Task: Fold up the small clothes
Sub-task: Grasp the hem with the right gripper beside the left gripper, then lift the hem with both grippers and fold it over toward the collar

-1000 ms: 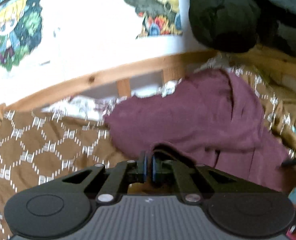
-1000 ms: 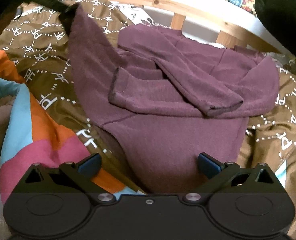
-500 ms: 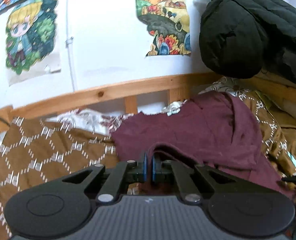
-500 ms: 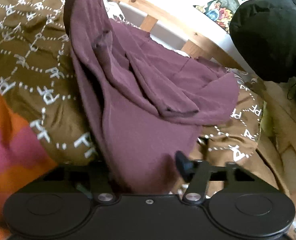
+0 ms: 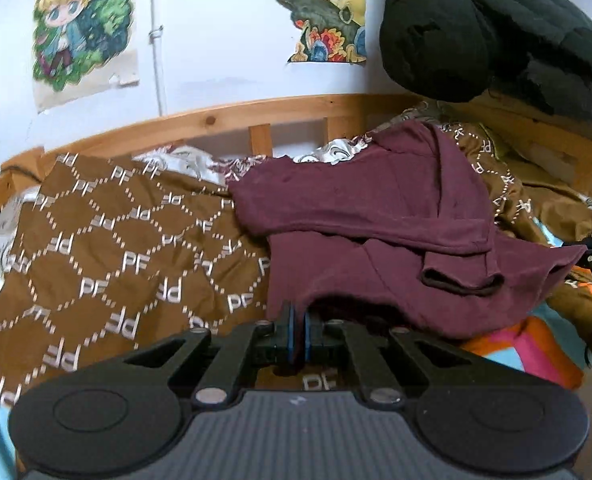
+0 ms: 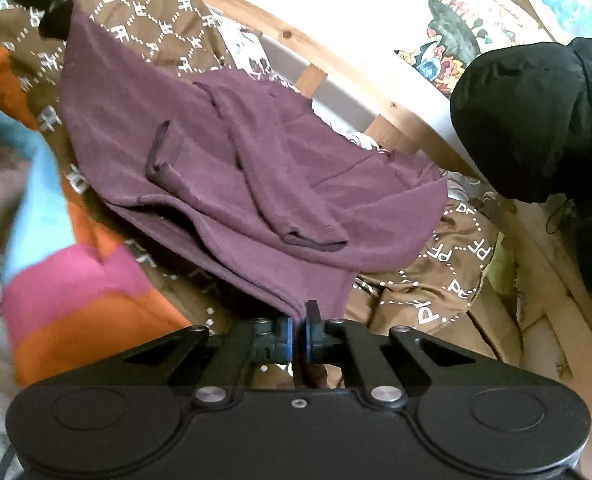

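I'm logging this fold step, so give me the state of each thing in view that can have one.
maroon top: partly folded, both sleeves laid across its body, hem lifted at two corners.
left tool: shut on one hem corner.
right tool: shut on the other hem corner.
brown blanket: spread out, rumpled, under the top.
black jacket: bunched up on the bed rail.

Lighting: soft, dim indoor; white wall (image 5: 223,40) brightest, near glare. Fisheye bending with dark corners. Motion blur at right view's left edge; colours muted
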{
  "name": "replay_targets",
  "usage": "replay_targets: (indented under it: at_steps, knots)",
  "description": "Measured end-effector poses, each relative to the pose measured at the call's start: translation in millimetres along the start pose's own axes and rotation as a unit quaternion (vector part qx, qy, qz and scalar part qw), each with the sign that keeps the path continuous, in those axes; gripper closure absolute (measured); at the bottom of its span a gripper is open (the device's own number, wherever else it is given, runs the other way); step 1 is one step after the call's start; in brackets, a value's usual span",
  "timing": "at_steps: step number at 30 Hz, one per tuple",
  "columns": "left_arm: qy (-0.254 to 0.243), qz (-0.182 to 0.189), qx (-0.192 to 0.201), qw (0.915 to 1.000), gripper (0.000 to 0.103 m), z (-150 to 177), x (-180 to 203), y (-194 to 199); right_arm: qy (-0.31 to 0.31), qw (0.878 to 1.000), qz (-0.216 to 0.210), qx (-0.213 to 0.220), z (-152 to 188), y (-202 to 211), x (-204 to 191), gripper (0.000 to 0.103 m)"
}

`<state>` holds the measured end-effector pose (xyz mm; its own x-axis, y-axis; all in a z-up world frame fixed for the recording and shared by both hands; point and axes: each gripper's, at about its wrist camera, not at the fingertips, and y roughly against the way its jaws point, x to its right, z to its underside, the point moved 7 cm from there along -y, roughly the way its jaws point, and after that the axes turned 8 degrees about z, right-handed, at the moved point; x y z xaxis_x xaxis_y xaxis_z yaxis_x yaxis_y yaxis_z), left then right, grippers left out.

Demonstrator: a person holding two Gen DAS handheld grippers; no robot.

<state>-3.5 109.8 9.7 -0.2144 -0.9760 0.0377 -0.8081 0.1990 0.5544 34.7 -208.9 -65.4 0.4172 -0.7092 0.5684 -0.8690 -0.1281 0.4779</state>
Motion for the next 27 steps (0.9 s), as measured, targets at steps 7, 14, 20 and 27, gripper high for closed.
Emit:
replay_targets:
  at_steps: [7, 14, 20, 27]
  knots:
    - [0.013, 0.027, 0.003, 0.9996, 0.099, 8.1, -8.5, 43.6, 0.019, 0.997, -0.063, -0.027, -5.0, 56.4, -1.2, 0.098]
    - [-0.012, 0.046, -0.003, 0.9989, 0.099, 8.9, -5.1, 65.3, 0.02, 0.989, -0.13, -0.065, 2.0, 101.5, -17.0, 0.098]
    - [-0.018, 0.037, 0.003, 0.9991, 0.099, -24.0, -5.0, 50.8, 0.001, 0.991, -0.12, -0.051, -11.3, 90.3, -7.0, 0.098]
    - [0.001, 0.005, 0.005, 1.0, 0.099, -92.0, -15.0, 10.0, -0.033, 0.998, -0.058, 0.006, -45.4, 47.2, 42.9, 0.098]
